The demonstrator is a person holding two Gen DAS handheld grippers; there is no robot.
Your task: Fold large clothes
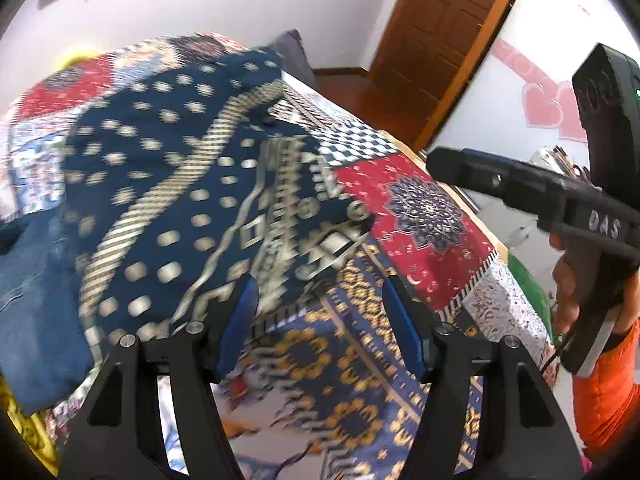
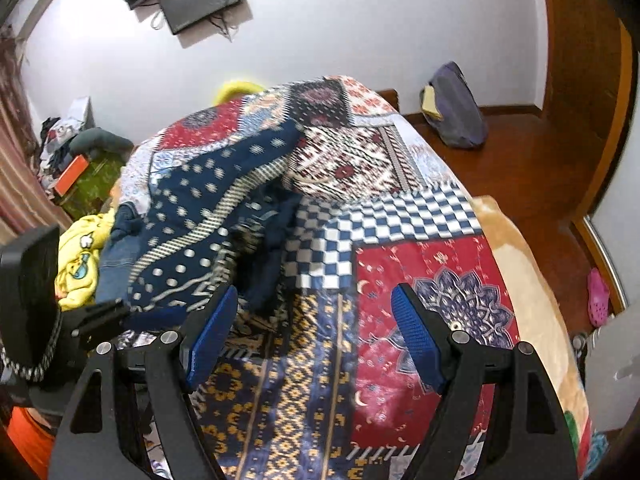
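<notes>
A large navy garment (image 1: pixel 168 184) with cream dots and bands lies in a loose heap on the patchwork bedspread (image 1: pixel 432 208). It also shows in the right wrist view (image 2: pixel 200 216), left of centre. My left gripper (image 1: pixel 320 320) is open and empty, hovering at the garment's near right edge. My right gripper (image 2: pixel 312 332) is open and empty, over the bedspread (image 2: pixel 400 256) just right of the heap. The right gripper's body (image 1: pixel 540 196) shows at the right of the left wrist view.
Blue denim (image 1: pixel 28 300) and a yellow printed garment (image 2: pixel 80 260) lie left of the heap. A dark bag (image 2: pixel 452 108) sits on the wooden floor beyond the bed. A wooden door (image 1: pixel 440 32) stands behind. Clutter (image 2: pixel 68 148) lies by the far left wall.
</notes>
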